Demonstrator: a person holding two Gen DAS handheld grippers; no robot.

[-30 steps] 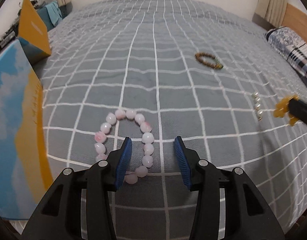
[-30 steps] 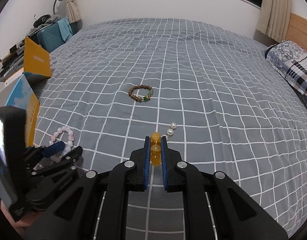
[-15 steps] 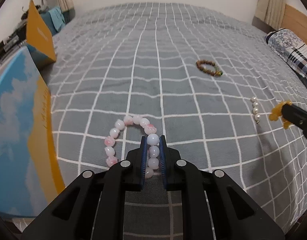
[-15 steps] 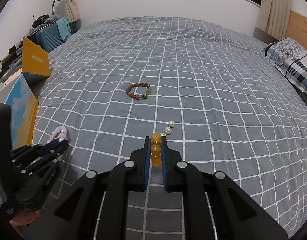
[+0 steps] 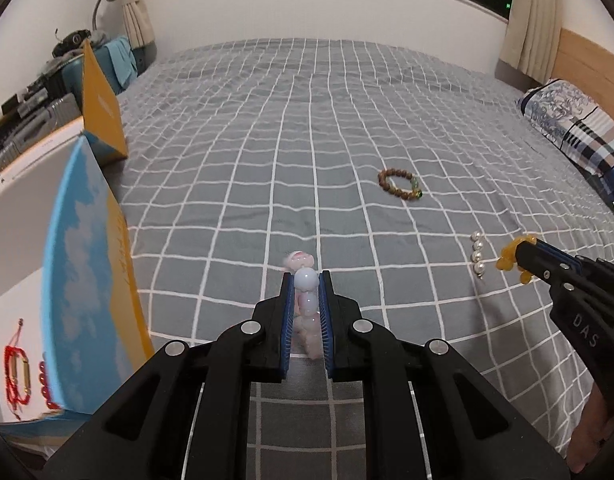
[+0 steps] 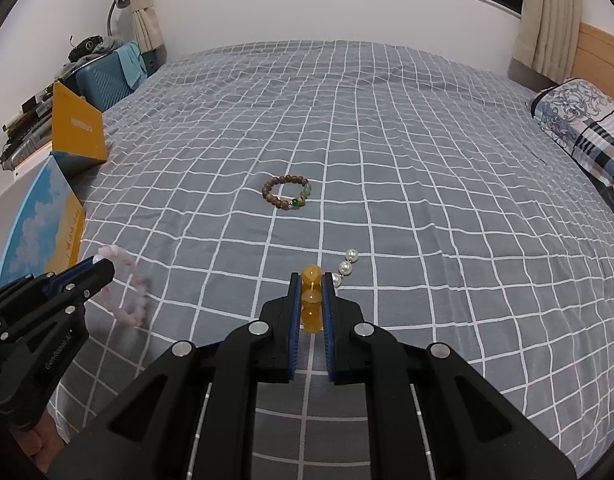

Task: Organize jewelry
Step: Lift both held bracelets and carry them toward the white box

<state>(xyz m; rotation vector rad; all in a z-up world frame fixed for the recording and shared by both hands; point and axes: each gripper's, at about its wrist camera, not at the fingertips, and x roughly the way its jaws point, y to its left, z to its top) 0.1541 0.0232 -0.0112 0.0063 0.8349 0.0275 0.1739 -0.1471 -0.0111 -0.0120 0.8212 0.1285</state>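
My left gripper is shut on a pink bead bracelet and holds it lifted above the bed; in the right wrist view the bracelet hangs blurred from that gripper. My right gripper is shut on a yellow bead bracelet; it also shows in the left wrist view. A short pearl strand lies just right of its tips. A brown bead bracelet lies further back on the bed.
An open box with a blue-and-orange lid stands at the bed's left edge; inside lie a red cord bracelet and dark red beads. A second orange box stands behind it. A pillow lies at the right.
My left gripper closed on the pink bracelet and has lifted it off the bed, swinging. My right gripper holds the yellow bracelet and has risen slightly.
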